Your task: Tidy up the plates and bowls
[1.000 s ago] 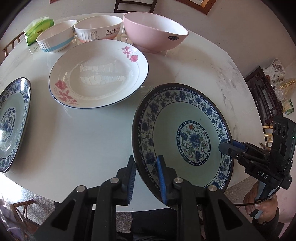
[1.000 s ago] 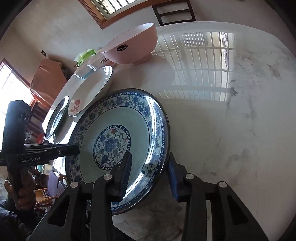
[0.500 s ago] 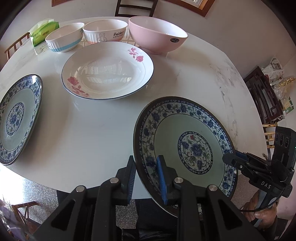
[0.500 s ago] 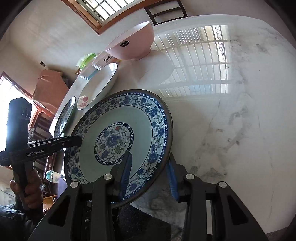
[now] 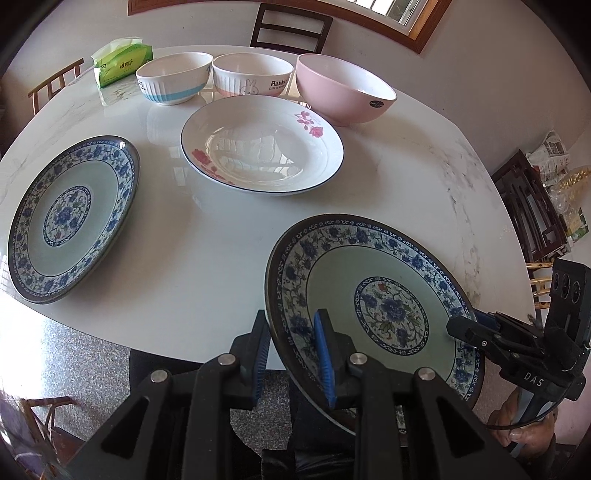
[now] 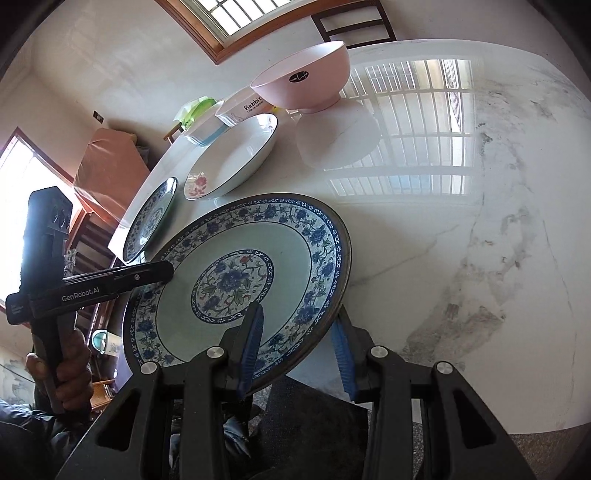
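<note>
A blue-patterned plate (image 5: 373, 299) is held above the table's near edge by both grippers. My left gripper (image 5: 295, 354) is shut on its left rim. My right gripper (image 6: 297, 350) is shut on its right rim; it also shows in the left wrist view (image 5: 476, 328). The plate also shows in the right wrist view (image 6: 236, 280). A second blue-patterned plate (image 5: 70, 218) lies at the table's left. A white plate with pink flowers (image 5: 262, 144) lies in the middle. A blue-striped bowl (image 5: 171, 83), a rabbit bowl (image 5: 253, 75) and a pink bowl (image 5: 343, 88) stand at the back.
The white marble table (image 5: 207, 258) bears everything. A green tissue pack (image 5: 122, 62) sits at the back left. Wooden chairs (image 5: 291, 27) stand behind the table. A dark wooden shelf (image 5: 532, 206) with clutter stands to the right.
Both grippers have lifted the held plate and drawn it back toward the table's near edge. More of the table and the second blue plate now show.
</note>
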`<state>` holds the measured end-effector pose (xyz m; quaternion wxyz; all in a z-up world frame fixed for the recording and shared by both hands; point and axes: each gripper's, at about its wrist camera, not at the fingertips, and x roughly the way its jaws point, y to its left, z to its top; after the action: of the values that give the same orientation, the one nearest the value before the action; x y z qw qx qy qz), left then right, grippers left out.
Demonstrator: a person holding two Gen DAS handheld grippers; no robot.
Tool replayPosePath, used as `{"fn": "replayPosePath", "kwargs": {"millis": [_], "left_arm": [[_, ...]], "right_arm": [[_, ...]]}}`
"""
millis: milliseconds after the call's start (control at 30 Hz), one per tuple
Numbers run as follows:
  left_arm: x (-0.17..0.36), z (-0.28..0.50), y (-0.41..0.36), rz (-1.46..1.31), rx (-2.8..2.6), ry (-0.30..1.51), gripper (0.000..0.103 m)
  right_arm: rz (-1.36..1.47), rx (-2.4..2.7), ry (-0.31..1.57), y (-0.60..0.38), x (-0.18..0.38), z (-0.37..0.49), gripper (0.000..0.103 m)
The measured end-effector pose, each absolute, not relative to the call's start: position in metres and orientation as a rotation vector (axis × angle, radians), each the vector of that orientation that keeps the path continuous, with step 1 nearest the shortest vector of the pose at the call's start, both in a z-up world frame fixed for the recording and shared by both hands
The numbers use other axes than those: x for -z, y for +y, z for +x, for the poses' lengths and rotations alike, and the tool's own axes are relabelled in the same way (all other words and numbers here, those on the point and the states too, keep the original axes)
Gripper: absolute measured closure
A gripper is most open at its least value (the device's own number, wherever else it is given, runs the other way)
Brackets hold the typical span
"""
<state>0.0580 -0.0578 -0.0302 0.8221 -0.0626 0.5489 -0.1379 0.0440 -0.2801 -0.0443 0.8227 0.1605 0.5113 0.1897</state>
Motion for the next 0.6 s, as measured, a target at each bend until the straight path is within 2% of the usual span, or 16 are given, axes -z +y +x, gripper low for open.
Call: {"fn": "replayPosePath", "kwargs": {"millis": [600], "left_arm": [[0.026,0.042,-0.018,-0.224,0.266,1.136,0.078]], "right_arm": [[0.255,-0.453,1.042,-0.238,0.027,0.033,0.067]]}}
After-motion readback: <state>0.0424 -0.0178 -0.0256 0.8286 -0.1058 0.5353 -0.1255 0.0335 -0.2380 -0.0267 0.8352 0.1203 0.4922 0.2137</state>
